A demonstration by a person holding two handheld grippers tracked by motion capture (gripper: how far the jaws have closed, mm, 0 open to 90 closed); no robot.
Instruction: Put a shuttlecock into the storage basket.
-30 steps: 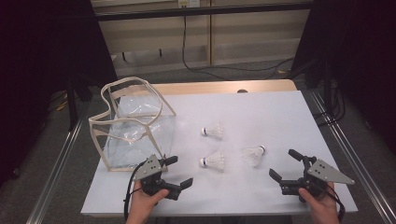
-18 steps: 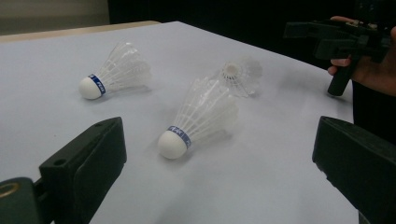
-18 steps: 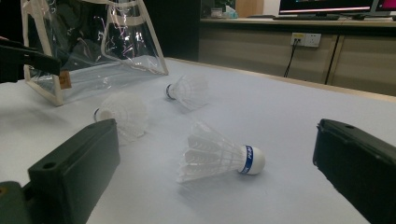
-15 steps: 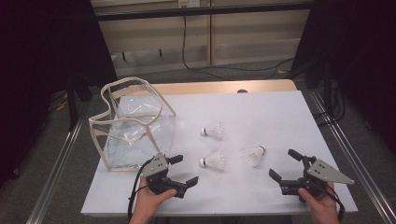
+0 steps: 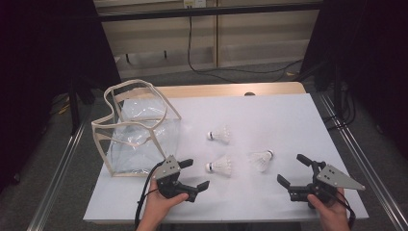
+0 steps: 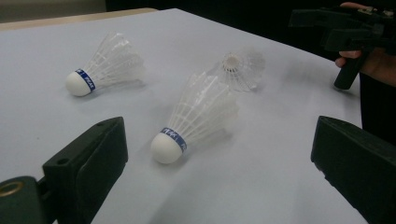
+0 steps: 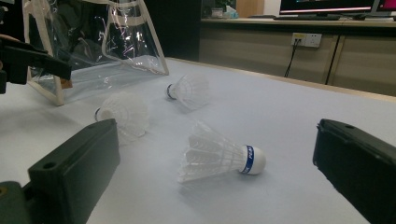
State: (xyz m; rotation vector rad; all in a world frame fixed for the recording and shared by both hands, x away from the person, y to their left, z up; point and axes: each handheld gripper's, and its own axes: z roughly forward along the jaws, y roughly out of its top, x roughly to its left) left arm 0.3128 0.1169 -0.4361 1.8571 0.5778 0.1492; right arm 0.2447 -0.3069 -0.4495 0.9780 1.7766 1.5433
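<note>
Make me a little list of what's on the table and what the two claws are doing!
Table: white top
Bag: clear bag, open, standing at the table's left
Shuttlecocks: three, all lying on their sides
Nearest left claw: middle shuttlecock
Nearest right claw: right shuttlecock
Farthest back: far shuttlecock
Left claw: open, empty, pointing at the middle shuttlecock
Right claw: open, empty

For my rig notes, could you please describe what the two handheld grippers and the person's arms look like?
Both grippers are black, with two blocky jaws on a pistol-style grip. The left gripper carries a small grey plate with dark dots on top, and a black cable trails from it. The right gripper has a larger grey three-cornered plate, also dotted. The forearms are bare, with no sleeves or gloves in sight.
</note>
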